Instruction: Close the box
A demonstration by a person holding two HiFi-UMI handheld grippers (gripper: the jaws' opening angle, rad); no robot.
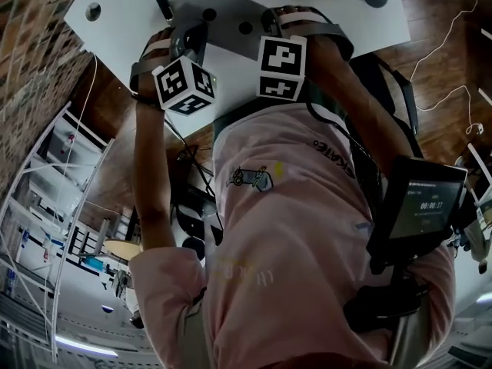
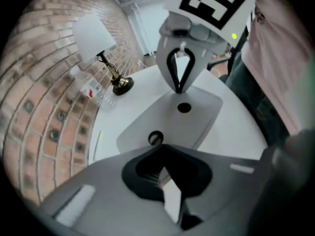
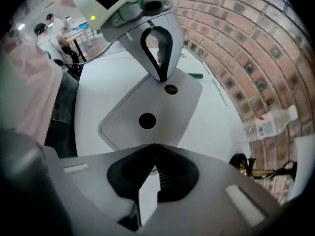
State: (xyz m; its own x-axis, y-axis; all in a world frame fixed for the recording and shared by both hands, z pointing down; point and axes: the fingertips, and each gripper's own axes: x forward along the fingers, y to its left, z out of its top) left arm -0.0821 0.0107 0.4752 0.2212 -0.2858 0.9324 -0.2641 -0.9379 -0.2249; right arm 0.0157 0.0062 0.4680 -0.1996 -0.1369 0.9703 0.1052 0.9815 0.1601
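Worktop: white worktop point(image 3: 98, 87) lying under both pairs of jaws; the gripper views cut off its edges.
Grey plate: a flat grey plate point(image 2: 167, 119) with rounded corners lies on the worktop, just ahead of both jaw tips. The two grippers face each other across it.
Holes: two dark round holes point(image 3: 147, 120) in the plate, on a line between the two pairs of jaws.
Left gripper: the left gripper point(image 2: 160, 145) has its jaws pressed together with nothing between them.
Right gripper: the right gripper point(image 3: 153, 145) has its jaws pressed together and is empty.
Room: a brick wall point(image 2: 44, 107) runs left of the left jaws. The head view shows a wooden floor point(image 1: 438, 21) past the worktop.
Lamp: a lamp point(image 2: 93, 36) with a white shade and dark round base stands on the worktop near the wall, ahead and left of the left jaws.
Bottle: a clear plastic bottle point(image 3: 273, 122) by the wall, right of the right jaws.
Person: a pink shirt point(image 1: 284, 206) fills most of the head view, with a screen device point(image 1: 419, 206) at the waist.
Hard to make out: people point(image 3: 49, 21) far behind the left gripper are small and blurred. In the head view the marker cubes point(image 1: 184, 87) cover the jaws. I cannot tell whether either pair of tips touches the plate.
Box: I cannot tell where it is; no view shows a thing I can read as a box.
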